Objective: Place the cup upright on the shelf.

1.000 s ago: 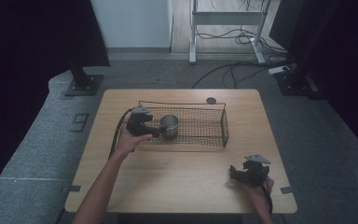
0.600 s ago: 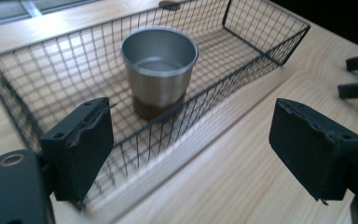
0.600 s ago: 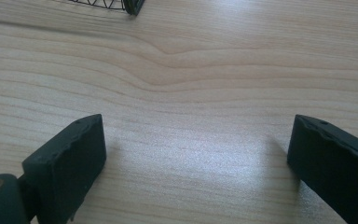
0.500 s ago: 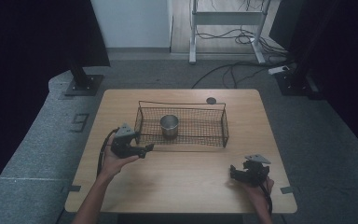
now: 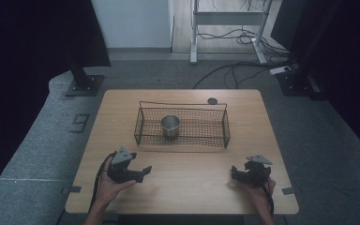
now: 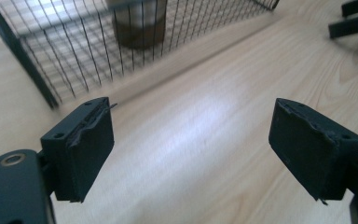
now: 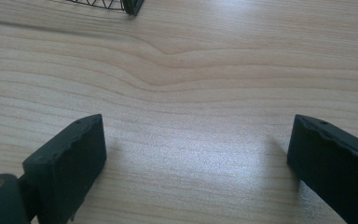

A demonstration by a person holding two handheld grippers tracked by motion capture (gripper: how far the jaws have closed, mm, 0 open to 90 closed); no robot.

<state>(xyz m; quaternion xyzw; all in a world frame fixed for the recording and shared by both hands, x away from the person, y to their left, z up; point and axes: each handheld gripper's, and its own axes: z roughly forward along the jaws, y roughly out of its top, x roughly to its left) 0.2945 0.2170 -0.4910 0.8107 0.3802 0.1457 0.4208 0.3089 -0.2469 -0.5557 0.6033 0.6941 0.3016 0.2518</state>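
Observation:
A black wire basket (image 5: 201,139) stands at the table's middle, and a metal cup (image 5: 170,125) sits upright in its left half. My left gripper (image 5: 144,172) rests in a hand at the front left of the table, open and pointing right, well short of the basket. In the left gripper view its jaws (image 6: 191,154) stand wide apart over bare wood, with the cup (image 6: 140,28) behind the basket mesh (image 6: 51,56). My right gripper (image 5: 233,173) is at the front right, open (image 7: 196,158), with nothing between its jaws.
A small dark round disc (image 5: 212,101) lies on the wooden table (image 5: 192,187) behind the basket. The basket's corner (image 7: 130,5) shows at the top of the right gripper view. The right gripper's jaw tips (image 6: 354,18) show at the left gripper view's top right.
My left gripper has drawn back from the cup in the basket toward the near left of the table. The cup stays in the basket. The right gripper has not moved.

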